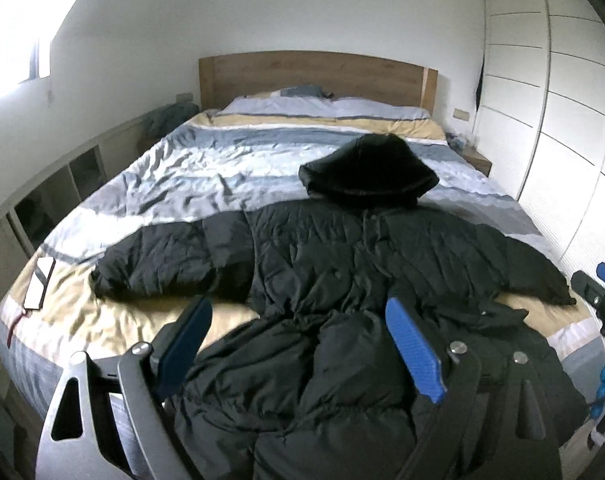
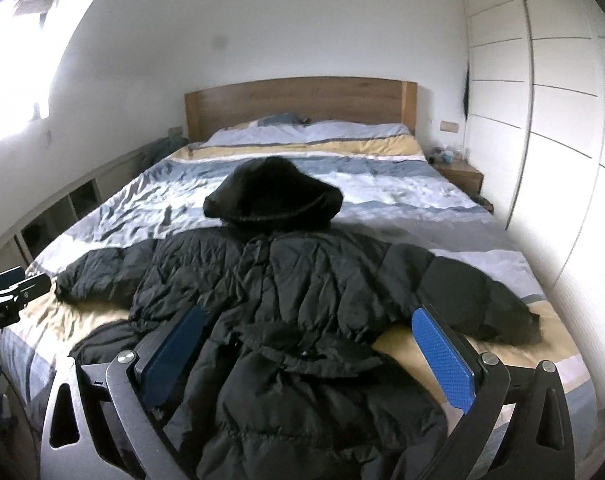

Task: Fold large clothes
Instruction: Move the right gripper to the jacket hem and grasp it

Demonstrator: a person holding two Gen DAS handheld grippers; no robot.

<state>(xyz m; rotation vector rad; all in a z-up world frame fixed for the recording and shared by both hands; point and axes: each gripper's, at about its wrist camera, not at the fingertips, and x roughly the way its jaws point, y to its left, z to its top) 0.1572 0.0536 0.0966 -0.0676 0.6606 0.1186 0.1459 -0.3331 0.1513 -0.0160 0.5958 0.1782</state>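
A large black hooded puffer coat (image 1: 342,264) lies spread on the bed, hood (image 1: 370,172) toward the headboard, both sleeves out to the sides, its lower part bunched at the near edge. My left gripper (image 1: 298,320) is open above the coat's lower part, holding nothing. In the right wrist view the coat (image 2: 286,280) lies the same way, hood (image 2: 274,196) at the far end. My right gripper (image 2: 308,326) is open over the bunched hem, empty. The right gripper also shows at the right edge of the left wrist view (image 1: 598,300).
The bed (image 1: 174,168) has a striped blue, white and tan cover and a wooden headboard (image 1: 314,76). A phone (image 1: 40,282) lies near the bed's left corner. White wardrobe doors (image 1: 554,100) stand on the right, low shelving (image 1: 58,196) on the left, a nightstand (image 2: 460,174) by the headboard.
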